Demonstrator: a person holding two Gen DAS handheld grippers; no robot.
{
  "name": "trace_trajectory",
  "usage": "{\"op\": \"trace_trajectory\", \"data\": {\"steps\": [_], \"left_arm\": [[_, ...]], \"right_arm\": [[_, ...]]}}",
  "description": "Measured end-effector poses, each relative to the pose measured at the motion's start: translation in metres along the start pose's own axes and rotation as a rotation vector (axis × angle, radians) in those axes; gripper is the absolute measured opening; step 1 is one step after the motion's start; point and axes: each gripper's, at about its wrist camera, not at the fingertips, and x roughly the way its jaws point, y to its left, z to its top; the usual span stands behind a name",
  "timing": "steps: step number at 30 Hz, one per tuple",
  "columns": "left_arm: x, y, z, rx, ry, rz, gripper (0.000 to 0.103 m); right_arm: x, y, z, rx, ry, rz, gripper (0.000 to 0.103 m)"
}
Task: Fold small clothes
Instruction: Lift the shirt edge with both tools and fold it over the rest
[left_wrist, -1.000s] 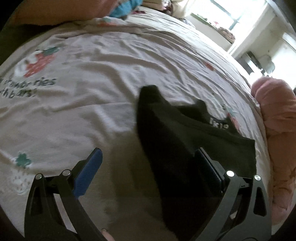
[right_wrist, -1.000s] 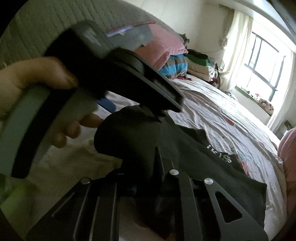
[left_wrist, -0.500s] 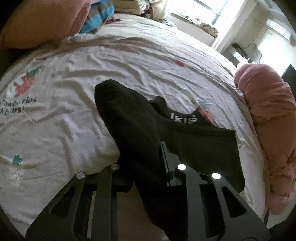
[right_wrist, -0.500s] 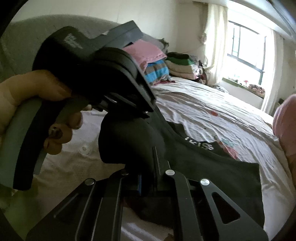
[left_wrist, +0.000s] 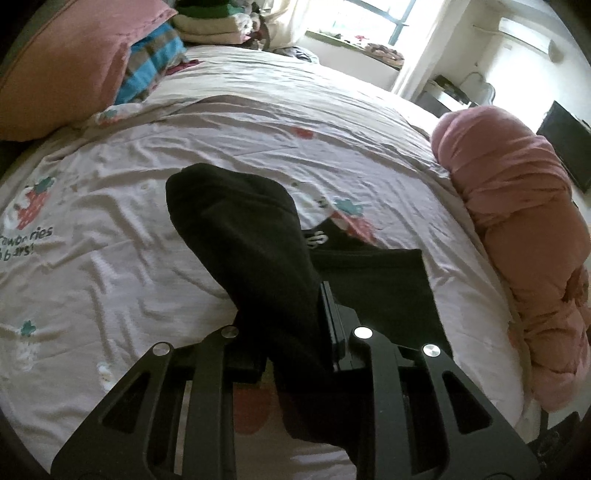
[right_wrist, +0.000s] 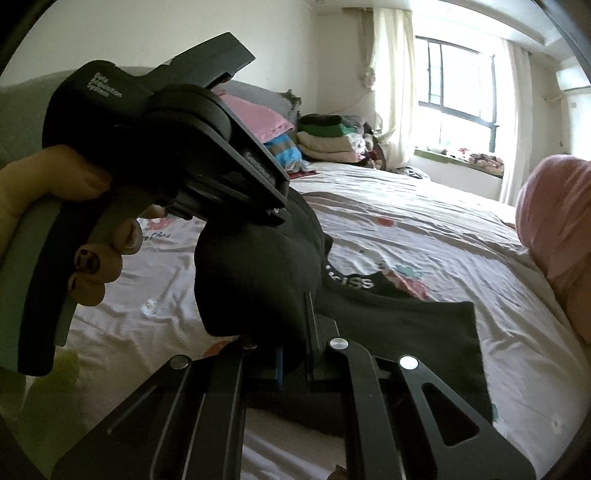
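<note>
A black garment (left_wrist: 240, 229) with white lettering on its band lies partly on the strawberry-print bed sheet (left_wrist: 110, 177). One end is raised in a rounded fold. My left gripper (left_wrist: 295, 332) is shut on that raised cloth, which hangs down between its fingers. In the right wrist view my right gripper (right_wrist: 295, 354) is shut on the same garment (right_wrist: 255, 280) close by. The flat part of the garment spreads to the right on the sheet. A person's hand (right_wrist: 48, 184) holds the left tool's black housing (right_wrist: 155, 140) just above the fold. The cloth hides both pairs of pads.
A pink pillow (left_wrist: 62, 66) and a blue striped one (left_wrist: 155, 62) sit at the head of the bed. Beyond them is a stack of folded clothes (right_wrist: 325, 140). A rolled pink duvet (left_wrist: 517, 221) runs along the bed's right side. A window (right_wrist: 461, 85) is at the far end.
My left gripper went from wide open to shut on the black garment. Both grippers have risen and carried the pinched end up and across, so more of the room shows.
</note>
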Motion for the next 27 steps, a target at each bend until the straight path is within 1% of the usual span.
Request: {"op": "trace_trajectory", "data": {"steps": [12, 18, 27], "left_arm": [[0.019, -0.052, -0.004, 0.058, 0.037, -0.020, 0.016], [0.032, -0.066, -0.008, 0.071, 0.065, -0.020, 0.016], [0.055, -0.079, -0.015, 0.082, 0.112, -0.017, 0.018]], "right_arm": [[-0.018, -0.045, -0.020, 0.090, 0.013, -0.034, 0.006], [-0.021, -0.059, -0.031, 0.141, 0.039, -0.025, 0.006], [-0.015, -0.076, -0.048, 0.218, 0.096, -0.011, 0.007]]}}
